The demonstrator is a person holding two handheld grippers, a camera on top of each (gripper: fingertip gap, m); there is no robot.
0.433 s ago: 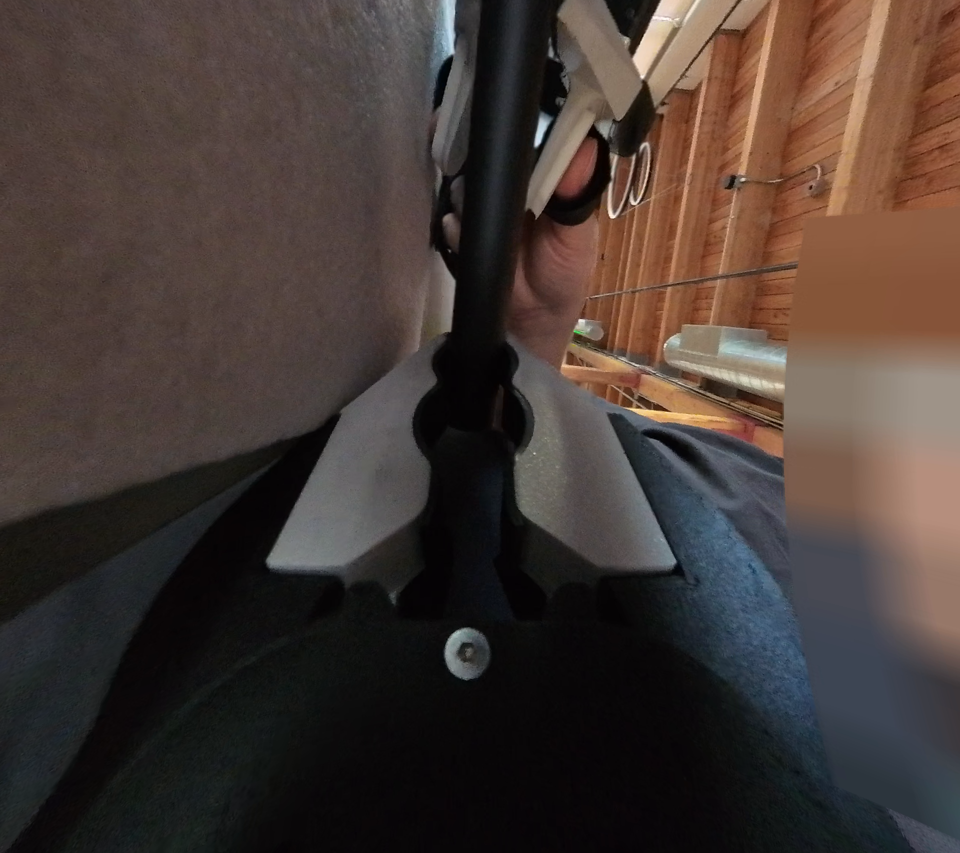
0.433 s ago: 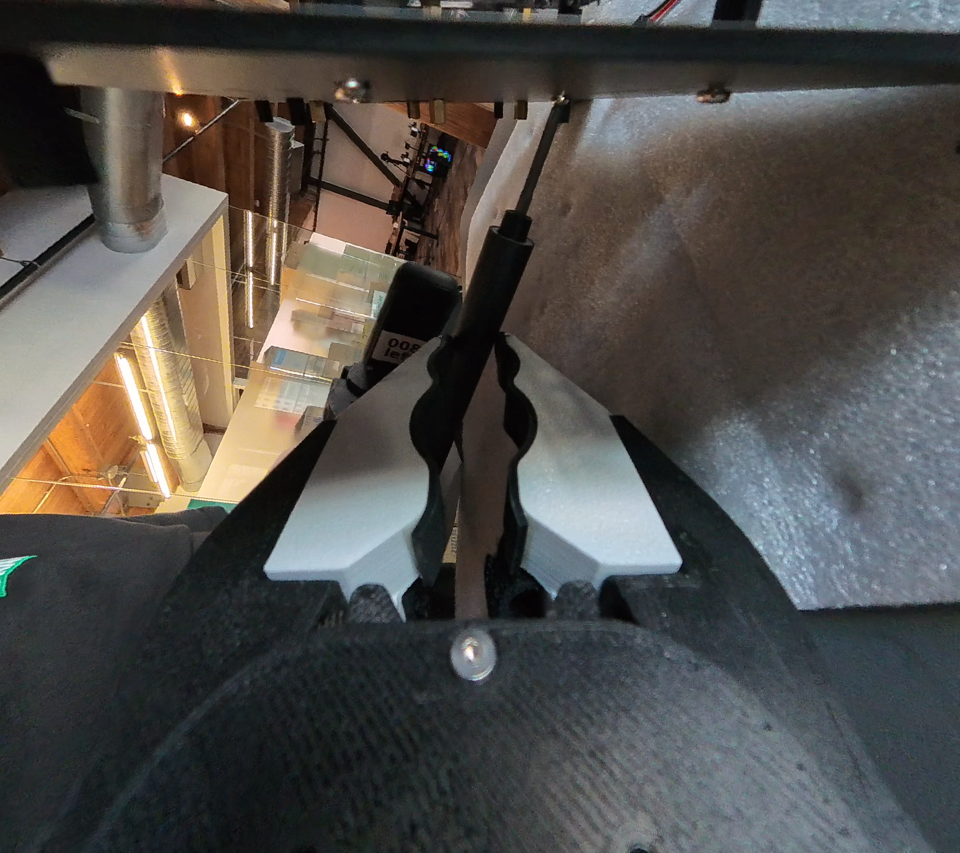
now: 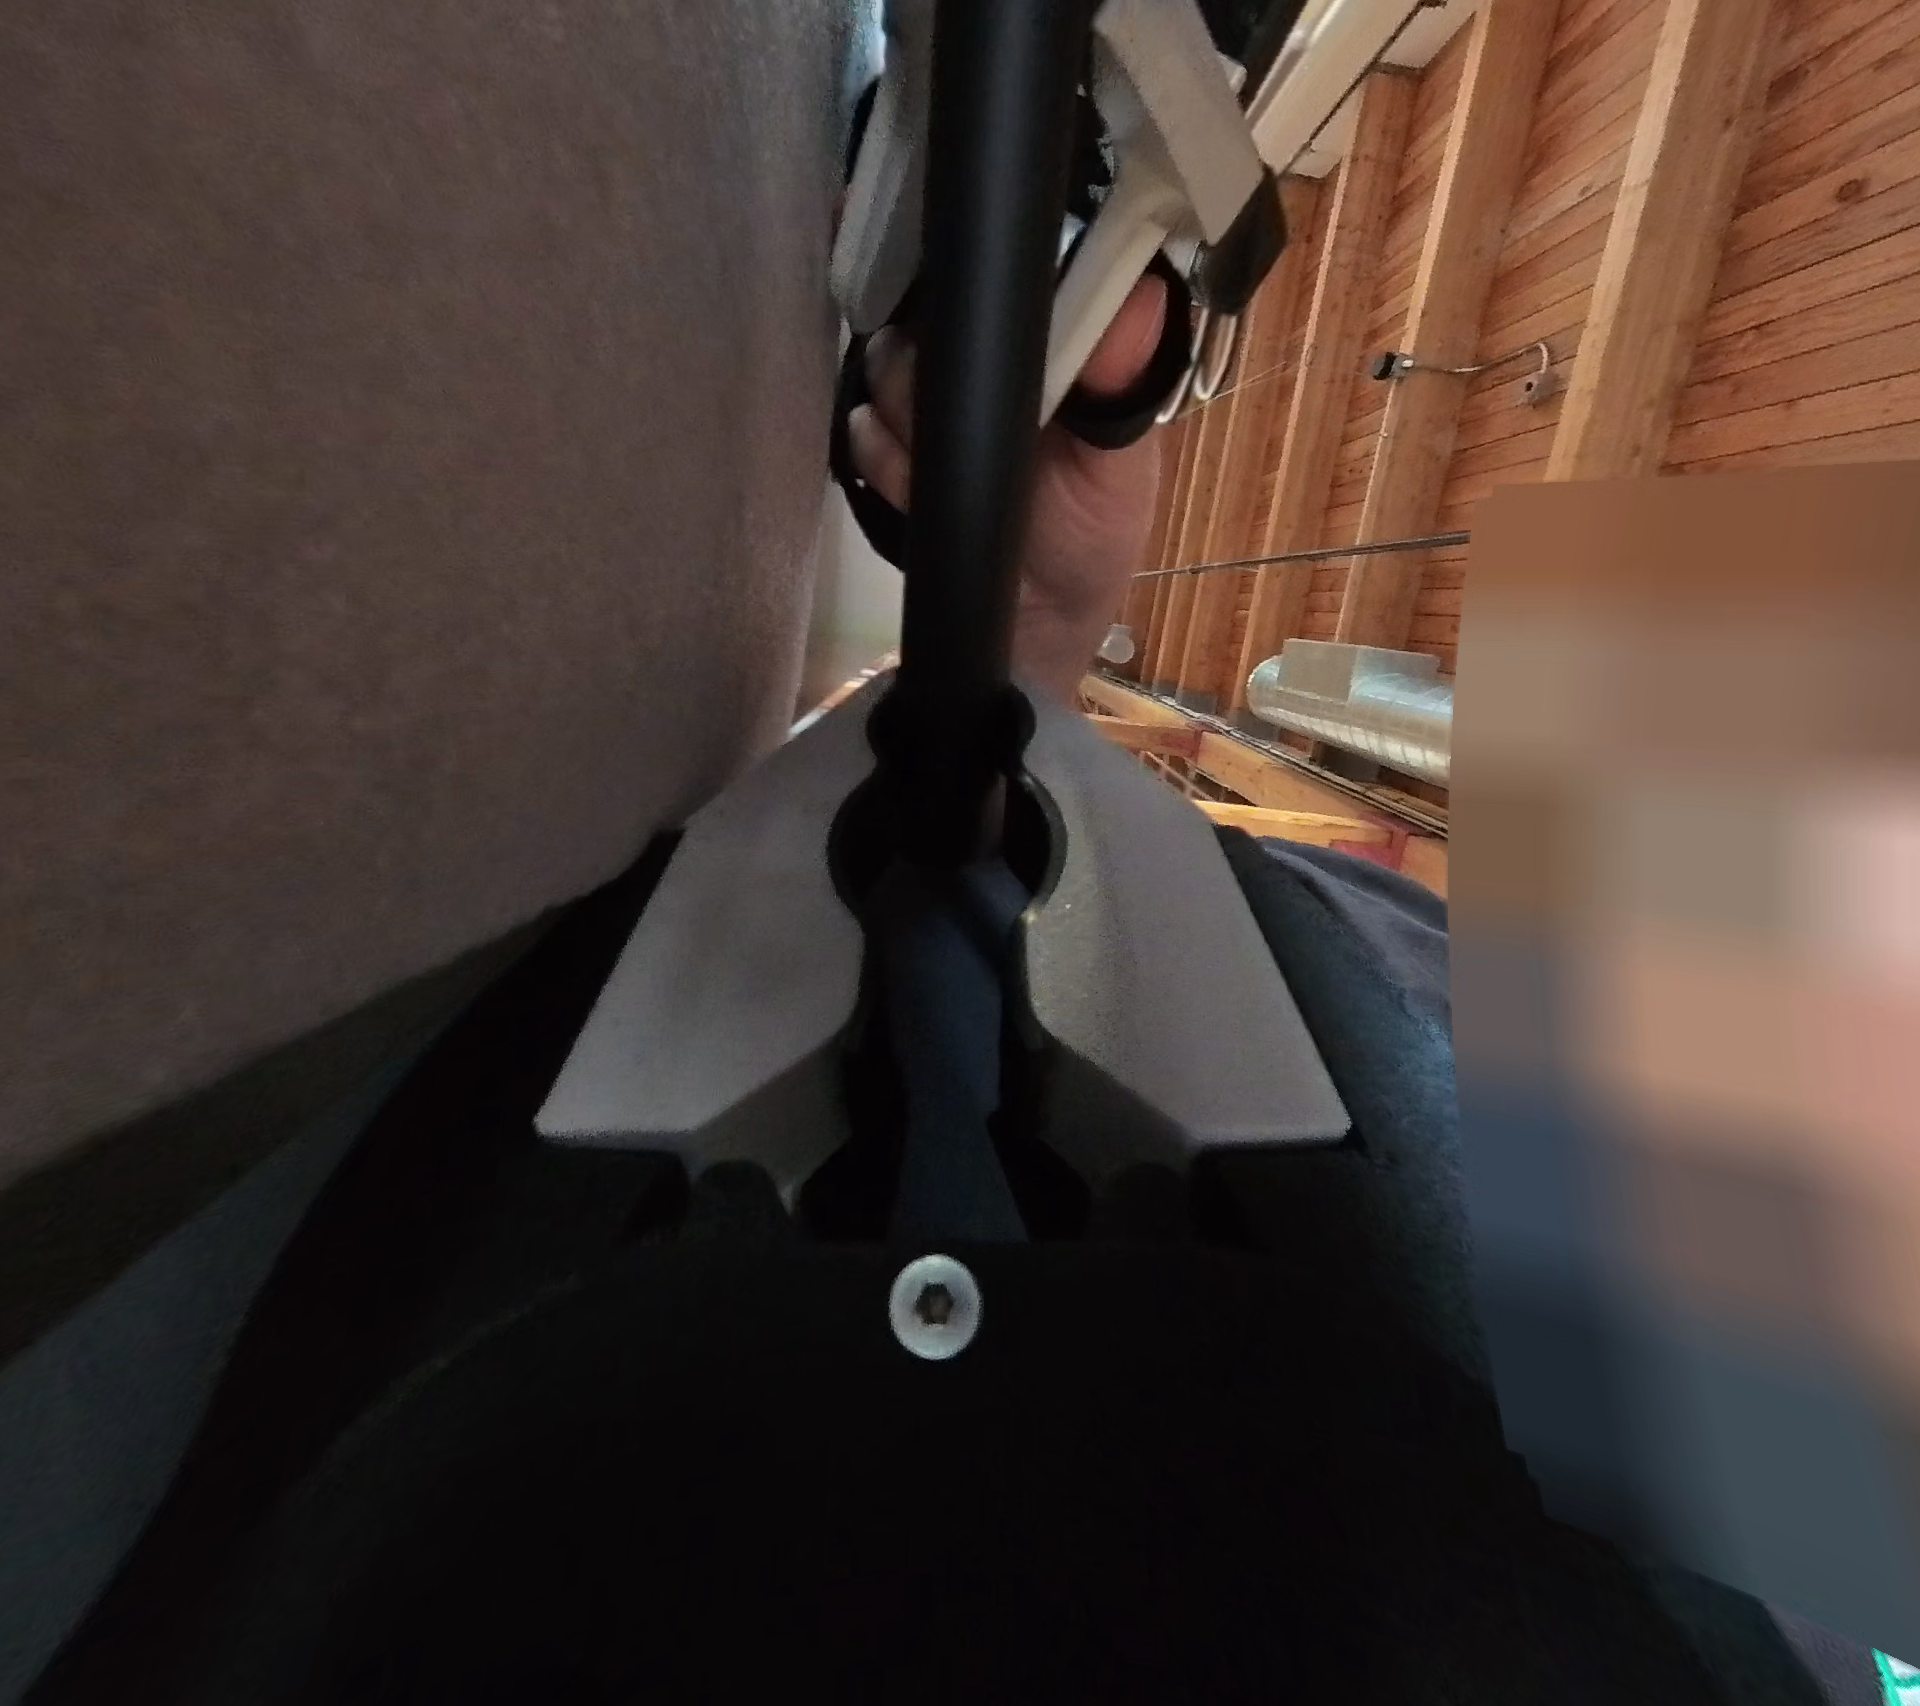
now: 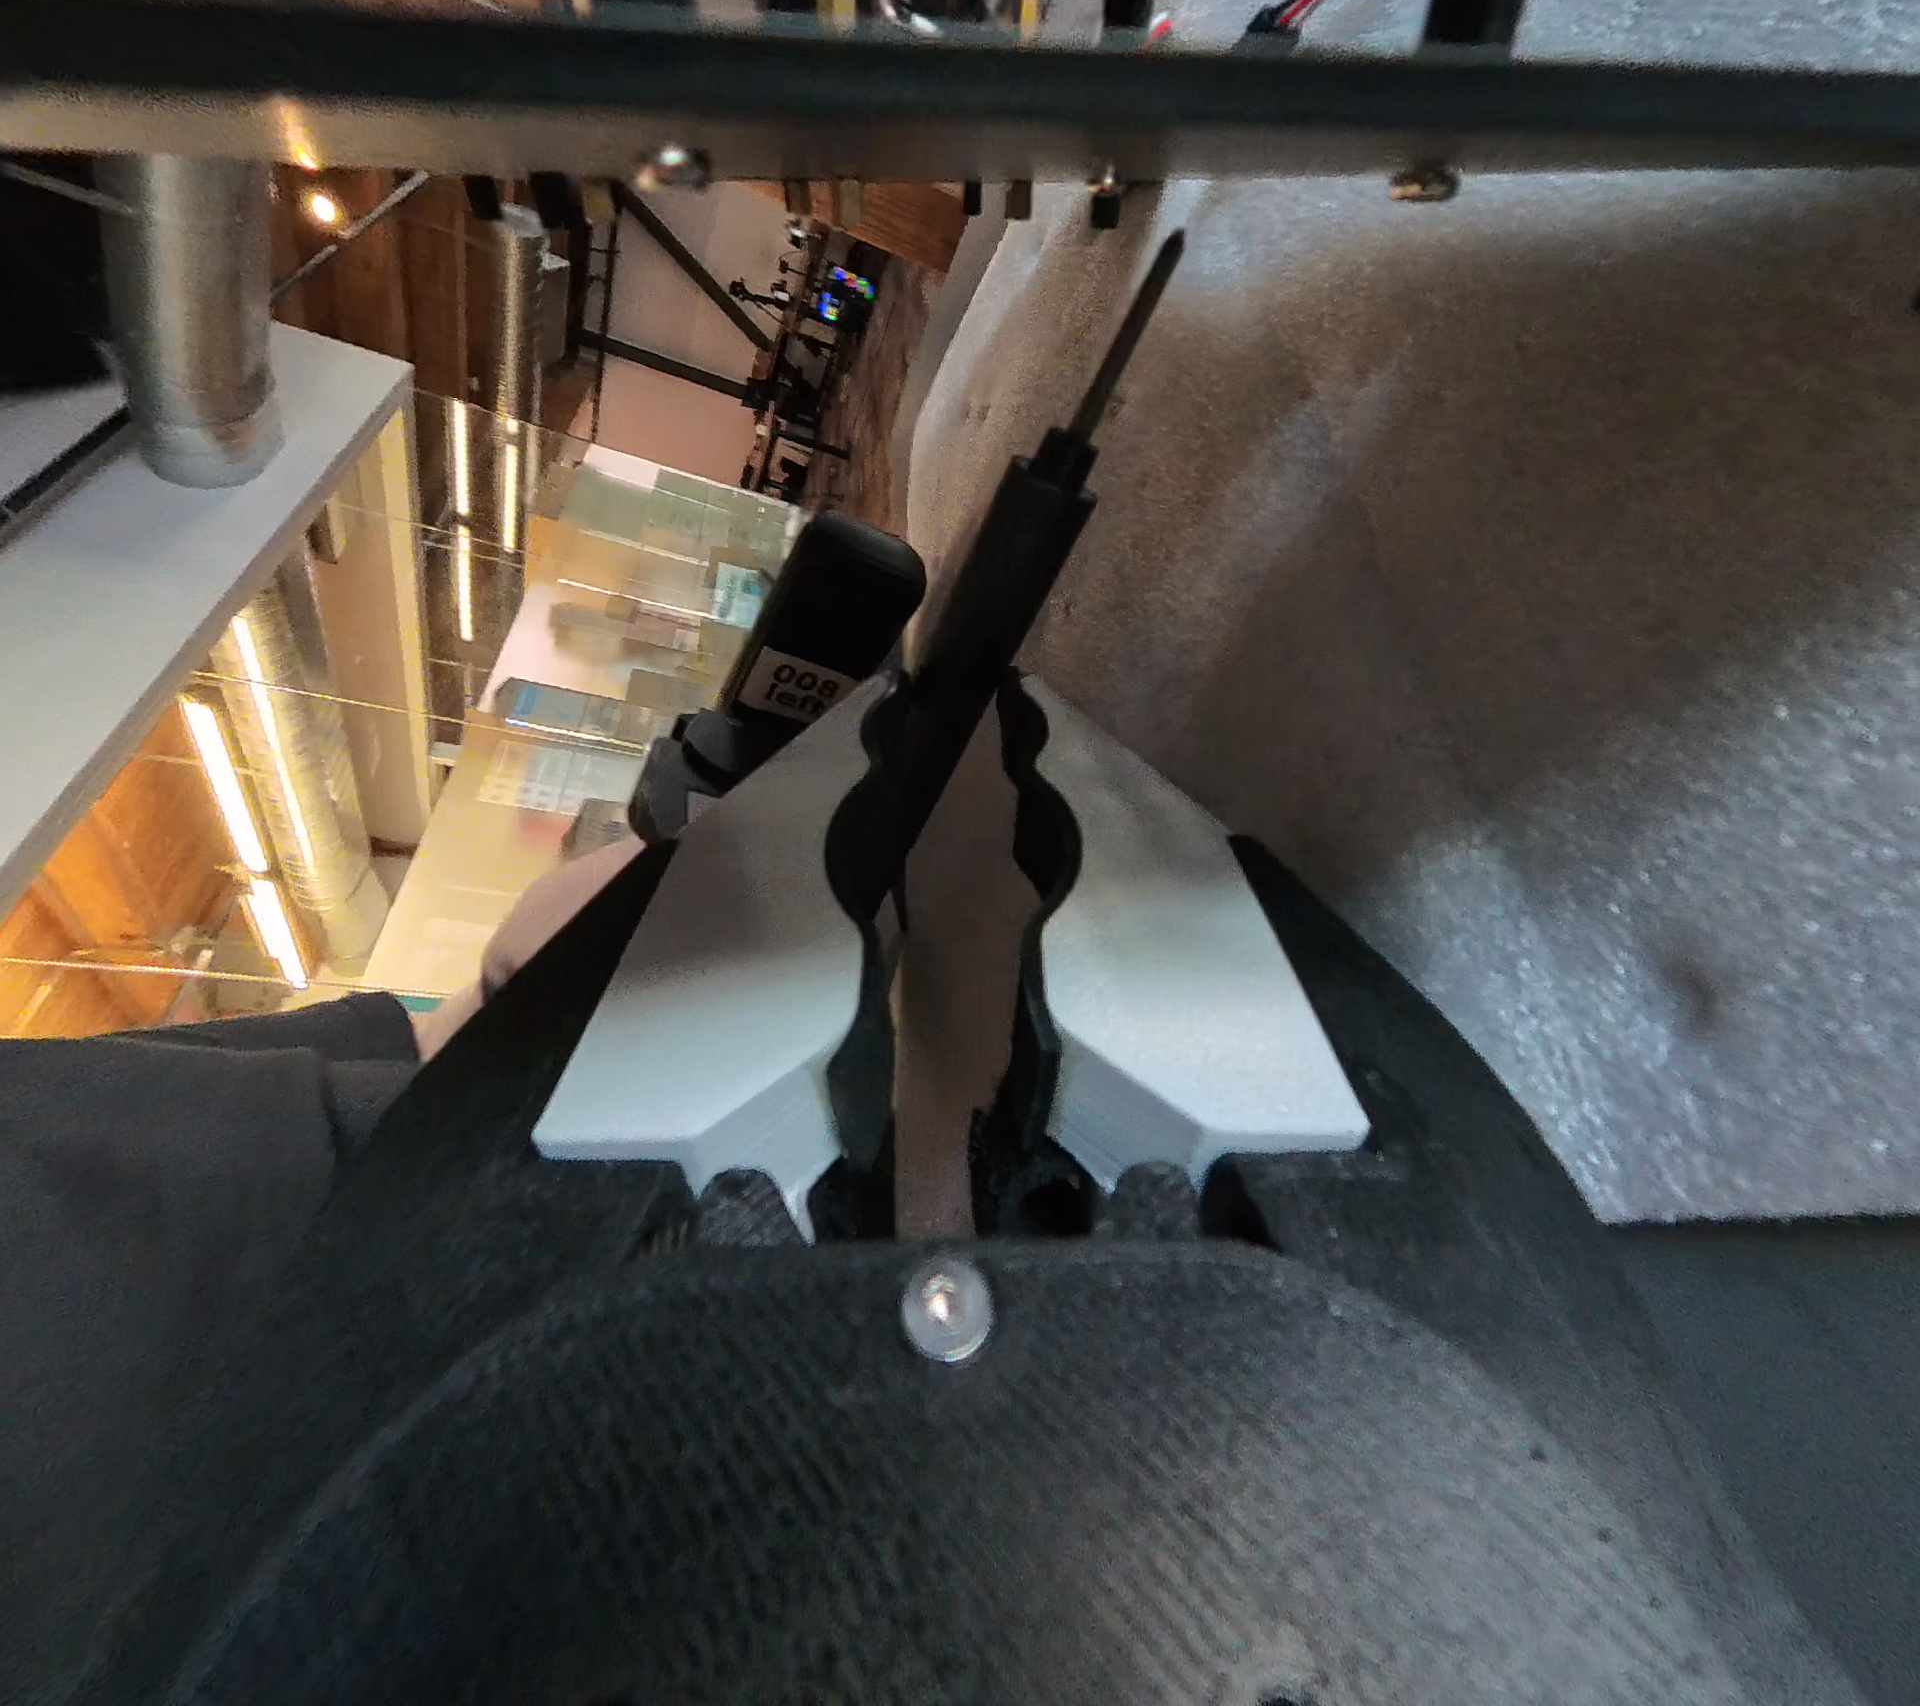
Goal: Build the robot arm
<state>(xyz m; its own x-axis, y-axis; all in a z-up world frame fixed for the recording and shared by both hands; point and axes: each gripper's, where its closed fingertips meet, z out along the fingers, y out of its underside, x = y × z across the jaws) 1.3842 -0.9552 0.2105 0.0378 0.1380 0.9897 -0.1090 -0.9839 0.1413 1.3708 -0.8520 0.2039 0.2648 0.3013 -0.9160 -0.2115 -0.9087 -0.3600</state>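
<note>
A metal frame bar crosses close ahead of the right gripper, blocking the way forward. White foam sheet walls its right side; its left opens onto the room. Foam also crowds the left gripper's left.

Grey foam sheet, wooden plank wall, silver duct.

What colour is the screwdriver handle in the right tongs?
Black; the screwdriver handle shows best in the right wrist view.

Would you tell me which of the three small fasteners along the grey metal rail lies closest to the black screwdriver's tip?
The middle fastener, just up-left of the black screwdriver's thin bit; the other two sit farther off along the grey metal rail.
</note>
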